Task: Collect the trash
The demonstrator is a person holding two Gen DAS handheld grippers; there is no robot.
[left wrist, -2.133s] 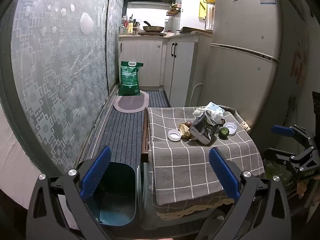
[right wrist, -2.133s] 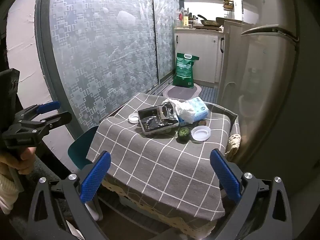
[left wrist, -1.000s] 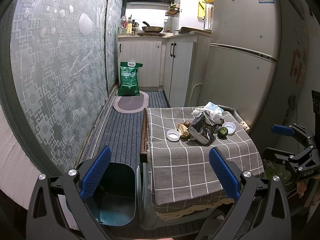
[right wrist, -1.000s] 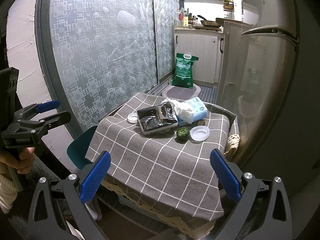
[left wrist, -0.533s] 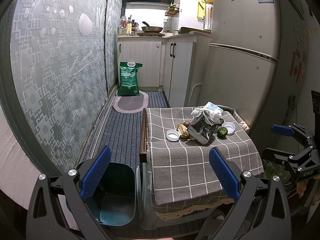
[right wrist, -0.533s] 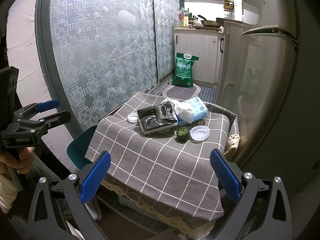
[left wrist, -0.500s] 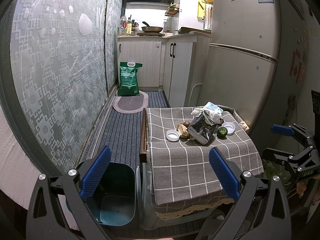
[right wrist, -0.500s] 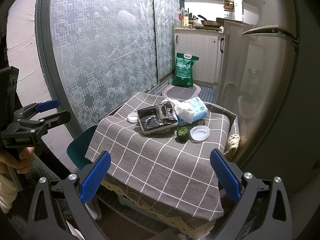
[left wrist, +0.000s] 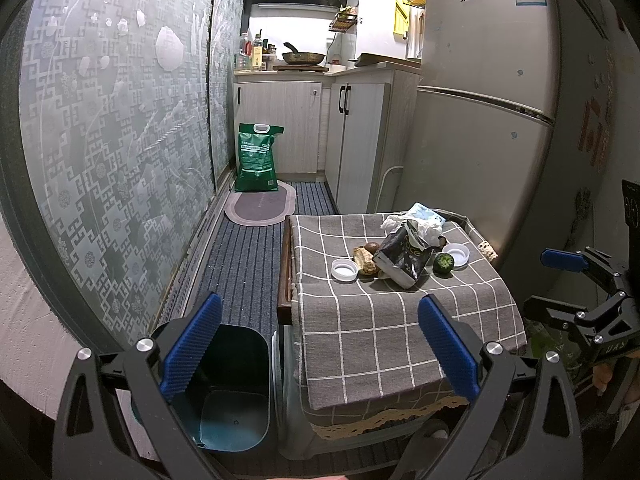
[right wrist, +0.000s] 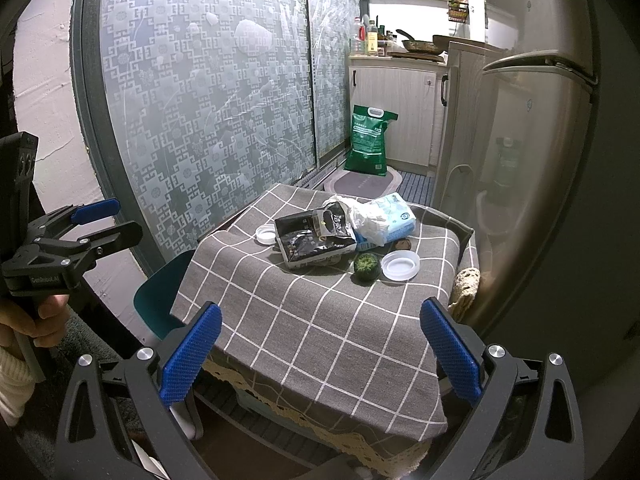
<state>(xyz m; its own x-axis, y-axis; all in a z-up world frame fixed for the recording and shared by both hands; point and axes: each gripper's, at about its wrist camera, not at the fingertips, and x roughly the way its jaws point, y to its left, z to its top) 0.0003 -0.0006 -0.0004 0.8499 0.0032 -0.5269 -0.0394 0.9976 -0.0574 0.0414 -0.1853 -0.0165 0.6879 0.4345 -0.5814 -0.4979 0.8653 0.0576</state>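
A small table with a grey checked cloth [left wrist: 384, 320] [right wrist: 320, 320] holds trash at its far end: a black crumpled bag [left wrist: 404, 258] [right wrist: 314, 240], a white tissue pack [left wrist: 424, 220] [right wrist: 384, 220], two white lids [left wrist: 345, 270] [right wrist: 400, 265], a green round fruit [left wrist: 443, 263] [right wrist: 365, 266] and brown peels [left wrist: 366, 260]. A teal bin [left wrist: 228, 392] [right wrist: 160, 300] stands on the floor left of the table. My left gripper [left wrist: 320, 352] is open and empty, above the bin and the table's near edge. My right gripper [right wrist: 320, 360] is open and empty, short of the table's near edge.
A patterned glass sliding door [left wrist: 120, 160] runs along the left. A silver fridge [left wrist: 480, 120] stands right of the table. White cabinets [left wrist: 320, 120], a green sack [left wrist: 258, 158] and an oval mat [left wrist: 260, 206] lie beyond on striped carpet.
Both views have barely shifted. Both grippers stay open and empty, and the trash on the table has not moved.
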